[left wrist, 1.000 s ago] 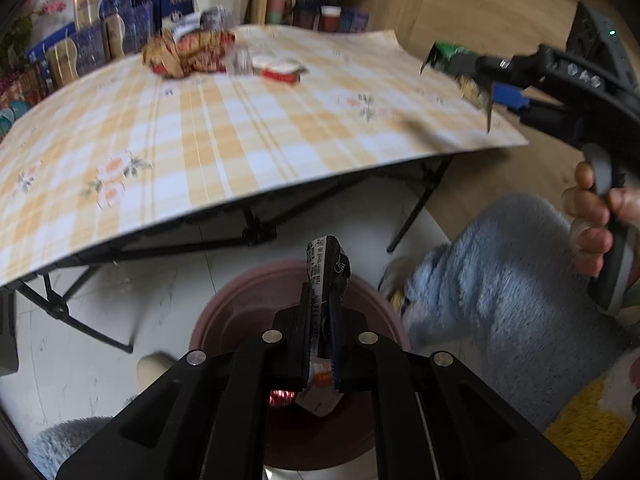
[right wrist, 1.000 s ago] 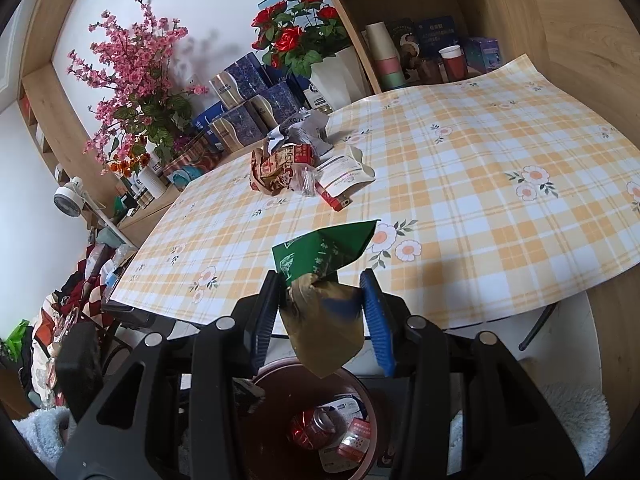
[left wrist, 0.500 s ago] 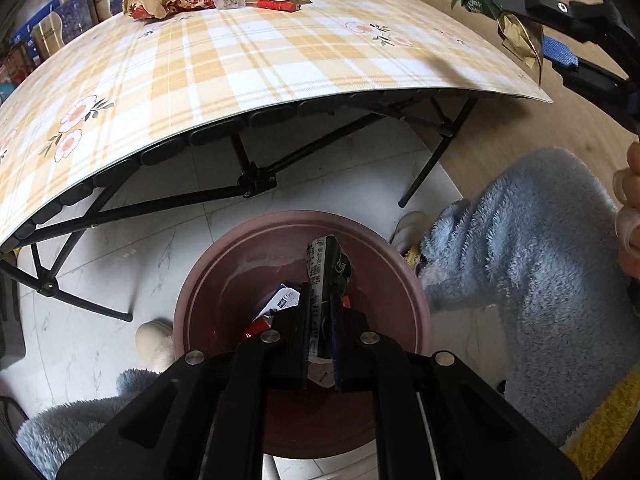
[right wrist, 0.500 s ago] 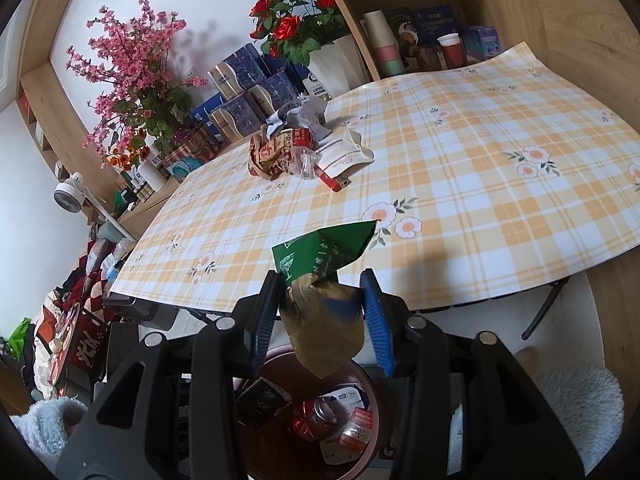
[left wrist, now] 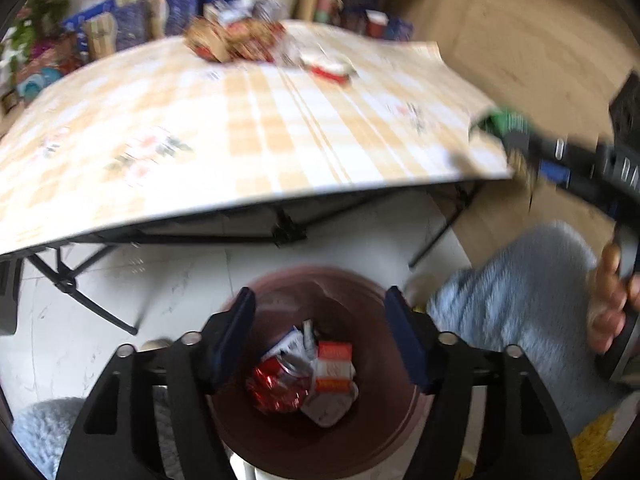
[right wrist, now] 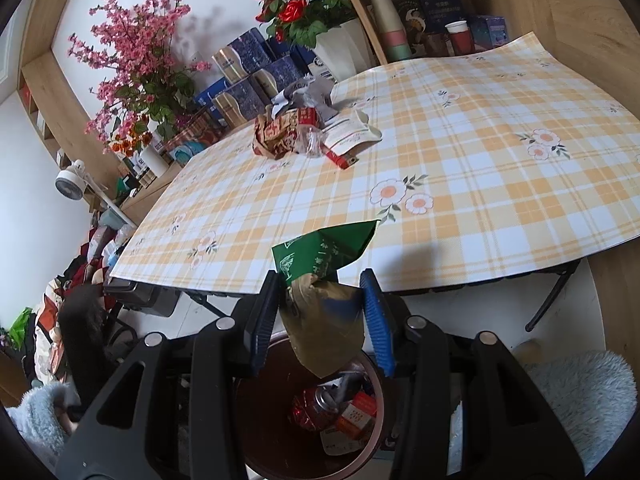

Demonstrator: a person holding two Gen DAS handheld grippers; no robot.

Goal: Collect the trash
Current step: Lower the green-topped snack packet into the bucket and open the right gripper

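My left gripper (left wrist: 319, 300) hangs over the brown bin (left wrist: 360, 280). Its jaws are opening wide and nothing is between them. In the bin lie a crushed red can (left wrist: 276, 384), a red-and-white carton (left wrist: 334, 364) and other wrappers. My right gripper (right wrist: 320, 280) is shut on a green-and-gold wrapper (right wrist: 324, 256), held above the same bin (right wrist: 256, 420) at the table's front edge. The left wrist view shows that gripper (left wrist: 520, 148) and wrapper (left wrist: 504, 122) blurred at the right. More trash (right wrist: 288, 136) sits piled at the table's far side.
The plaid, flowered tablecloth (right wrist: 480, 168) covers a folding table with black legs (left wrist: 284, 232). Flower pots and blue boxes (right wrist: 248, 80) stand behind it. A person's fluffy blue clothing (left wrist: 520, 288) is right of the bin, and a hand (left wrist: 608, 312) holds the right gripper's handle.
The left gripper's jaws have sprung open and the dark wrapper it held is gone from between them. The left view has tilted up toward the table. The right gripper still holds its wrapper.
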